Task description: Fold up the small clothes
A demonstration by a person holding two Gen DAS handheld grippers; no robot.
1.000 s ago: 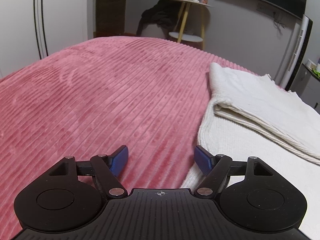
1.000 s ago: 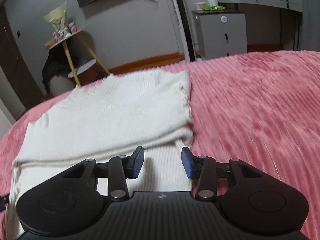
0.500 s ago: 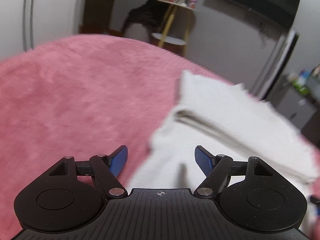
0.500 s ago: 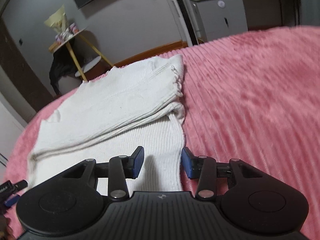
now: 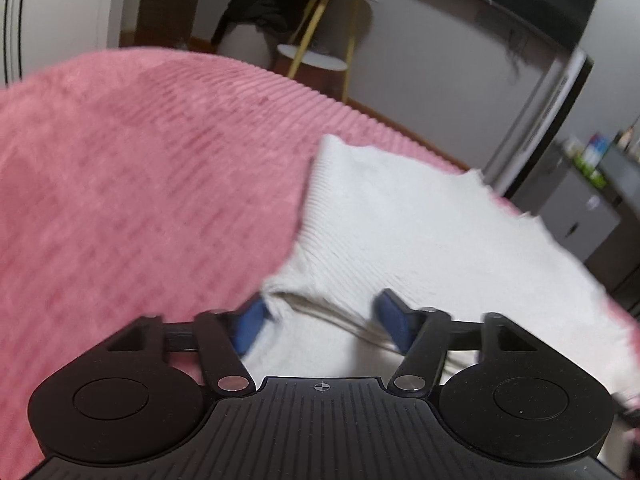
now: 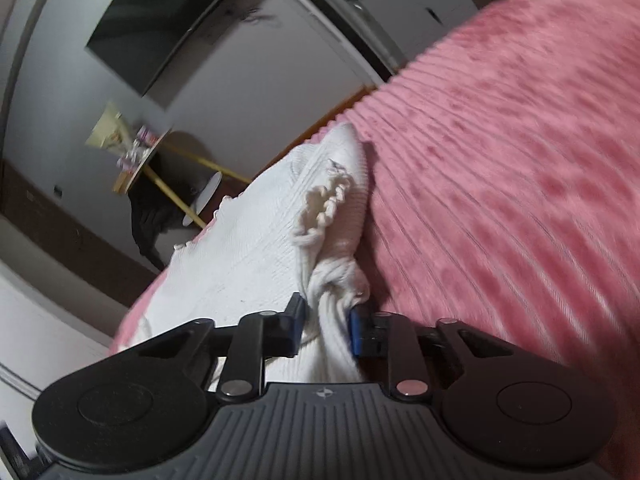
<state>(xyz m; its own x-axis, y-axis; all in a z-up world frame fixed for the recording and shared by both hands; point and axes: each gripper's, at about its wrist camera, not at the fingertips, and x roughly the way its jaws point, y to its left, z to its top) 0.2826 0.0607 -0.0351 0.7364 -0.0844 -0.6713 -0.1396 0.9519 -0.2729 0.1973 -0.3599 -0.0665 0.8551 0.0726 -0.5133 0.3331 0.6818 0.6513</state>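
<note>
A bed (image 5: 120, 184) carries everything here, covered by a pink ribbed blanket (image 6: 520, 152) whose ridges run in parallel lines across its plush surface. 1 white knit garment (image 5: 400, 232) lies directly on the blanket, toward the far edge of the bed, folded so that 1 layer rests on another. In the right wrist view its near right corner (image 6: 332, 280) is bunched and lifted off the blanket, with a scalloped trim (image 6: 324, 208) curling along the upper layer. In the left wrist view its folded edge (image 5: 308, 304) sits at the boundary between white knit and bare pink blanket. The frames are partly blurred.
</note>
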